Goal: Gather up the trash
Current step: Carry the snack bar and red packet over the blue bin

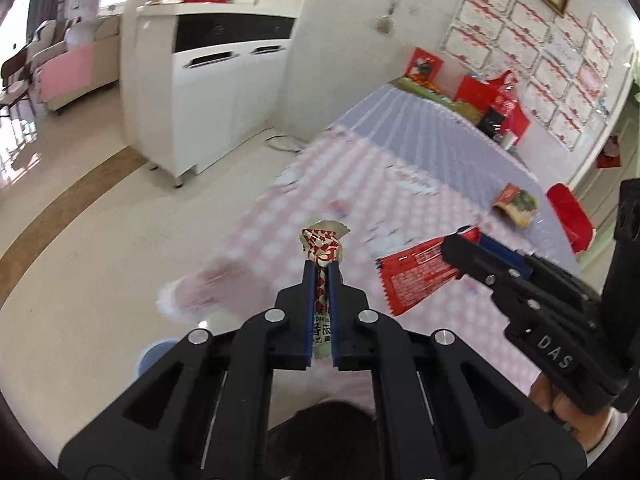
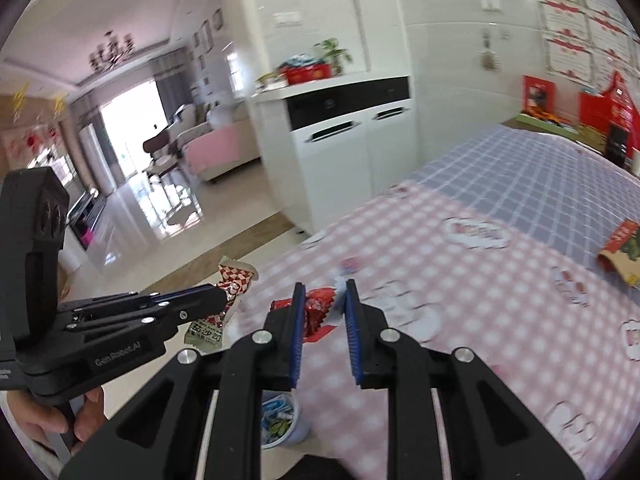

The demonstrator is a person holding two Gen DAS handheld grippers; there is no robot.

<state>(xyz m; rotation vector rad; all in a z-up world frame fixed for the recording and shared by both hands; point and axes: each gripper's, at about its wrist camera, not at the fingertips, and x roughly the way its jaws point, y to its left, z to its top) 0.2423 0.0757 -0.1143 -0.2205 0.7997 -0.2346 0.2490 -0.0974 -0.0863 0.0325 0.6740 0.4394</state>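
Observation:
My left gripper [image 1: 321,267] is shut on a red-and-white checkered snack wrapper [image 1: 323,245], held up over the floor by the table's corner; it also shows in the right wrist view [image 2: 234,280]. My right gripper [image 2: 322,294] has its jaws apart, with a red wrapper [image 2: 316,308] against its left finger; in the left wrist view that red wrapper [image 1: 416,276] hangs from its tip [image 1: 460,240]. A small bin [image 2: 282,420] holding trash stands on the floor below. Another red-green wrapper [image 1: 516,204] lies on the table.
The table has a pink and blue checkered cloth [image 2: 500,248]. Red boxes and bags [image 1: 492,100] stand at its far end by the wall. A white cabinet [image 1: 208,92] stands on the floor beyond the table. A red item [image 1: 570,216] sits at the table's right edge.

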